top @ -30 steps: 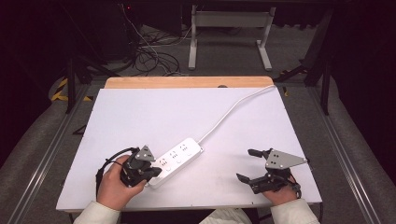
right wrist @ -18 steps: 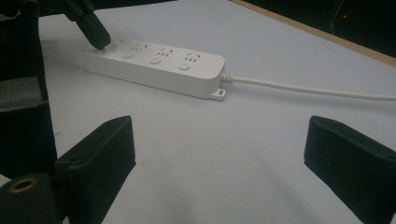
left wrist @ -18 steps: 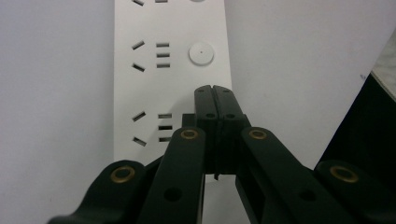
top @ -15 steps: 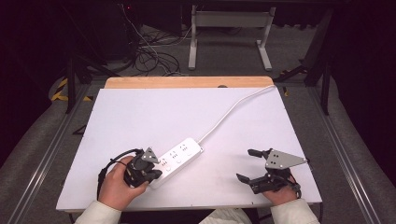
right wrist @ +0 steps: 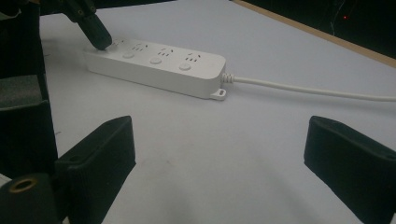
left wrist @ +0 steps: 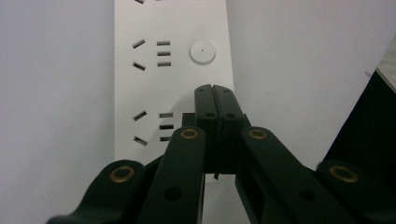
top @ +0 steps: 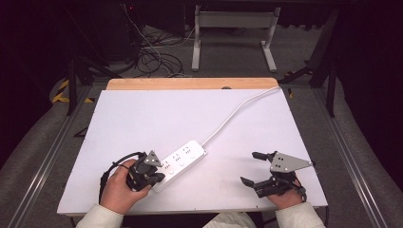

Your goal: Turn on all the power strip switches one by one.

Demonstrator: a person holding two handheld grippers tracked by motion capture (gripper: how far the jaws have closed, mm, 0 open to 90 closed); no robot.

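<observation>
So the white power strip [top: 182, 159] lies at an angle on the white table [top: 142, 118], near the person's edge and left of the middle, with its white cord [top: 237, 111] running up and away toward the far right corner. The left gripper [top: 159, 172] sits right at the strip's near end, jaws pressed completely together with nothing between them. In the left gripper view the closed tips [left wrist: 215, 100] come down on the strip's top face [left wrist: 173, 60], just beside a set of socket slots and below one round button [left wrist: 202, 50]; looks like they're touching it, but I can't say for sure. The right gripper [top: 251, 168] hangs out well apart on the right side of the table, jaws spread wide and empty. From its own view the strip [right wrist: 154, 65] shows three buttons in a row.
</observation>
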